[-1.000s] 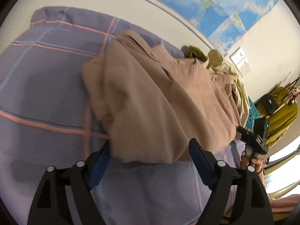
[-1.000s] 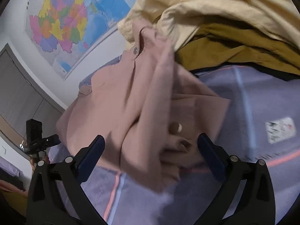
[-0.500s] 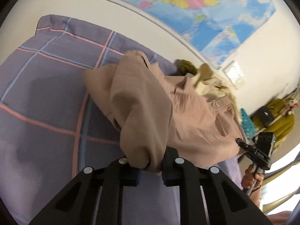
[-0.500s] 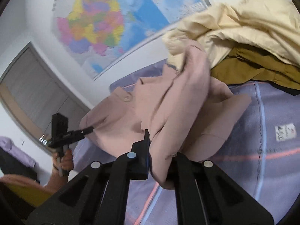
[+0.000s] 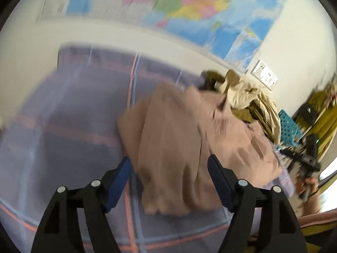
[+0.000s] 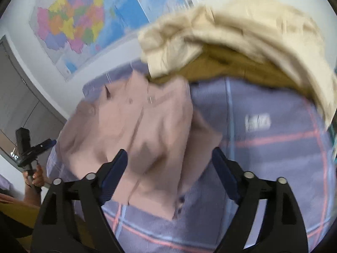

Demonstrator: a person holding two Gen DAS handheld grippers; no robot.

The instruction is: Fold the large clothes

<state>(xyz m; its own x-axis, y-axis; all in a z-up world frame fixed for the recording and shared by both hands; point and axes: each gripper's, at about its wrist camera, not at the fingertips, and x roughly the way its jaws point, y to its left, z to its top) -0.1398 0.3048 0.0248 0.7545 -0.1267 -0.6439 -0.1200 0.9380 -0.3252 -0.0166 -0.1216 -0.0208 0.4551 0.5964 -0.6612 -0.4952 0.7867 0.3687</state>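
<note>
While both views are blurred, we see the left gripper (image 5: 169, 166) with its fingers spread wide and nothing held between them; the pink shirt (image 5: 189, 143) lies bunched on the checked purple sheet (image 5: 63, 126) in front of it. Our right gripper (image 6: 169, 160) is likewise wide open, its fingers either side of the shirt's near edge without clamping it. Behind the shirt, a cream garment (image 6: 231, 33) rests on a mustard one (image 6: 231, 63). A map (image 6: 73, 21) hangs on the wall.

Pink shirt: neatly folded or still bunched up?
Bunched: the pink shirt lies in rumpled, uneven layers on the bedspread, edges misaligned.
</note>
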